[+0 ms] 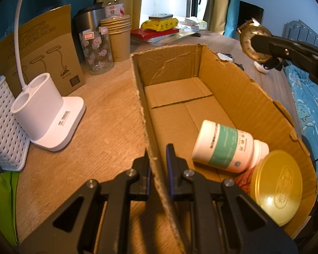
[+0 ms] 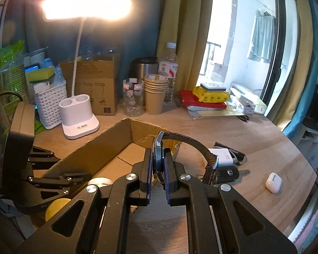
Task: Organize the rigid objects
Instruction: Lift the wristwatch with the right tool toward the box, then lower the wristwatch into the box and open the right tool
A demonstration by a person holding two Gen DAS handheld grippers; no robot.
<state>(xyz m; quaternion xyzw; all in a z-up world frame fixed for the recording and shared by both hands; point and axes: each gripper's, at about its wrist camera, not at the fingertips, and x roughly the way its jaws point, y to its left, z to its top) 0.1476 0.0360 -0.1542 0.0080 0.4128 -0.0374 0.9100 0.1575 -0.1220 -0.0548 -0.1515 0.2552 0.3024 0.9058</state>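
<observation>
I've got the wristwatch [image 2: 159, 156] pinched edge-on in the right gripper [image 2: 159, 169], pads clamped flat on the face and the case back, strap [image 2: 193, 146] arching off to the right and drooping free. It hangs above the table [image 2: 265, 148], just over the near right wall of the cardboard box [image 1: 233, 89]. The case looks rigid and fairly light, but the crystal is probably fragile and the metal slick, so I'd judge the flat faces the right place to hold; the strap is floppy and could snag the box rim. My left gripper [image 1: 159, 165] is closed on the box's left wall [image 1: 150, 148], steadying it. Inside, at the near end, a white pill bottle [image 1: 226, 146] lies on its side against a yellow-lidded jar [image 1: 277, 186].
</observation>
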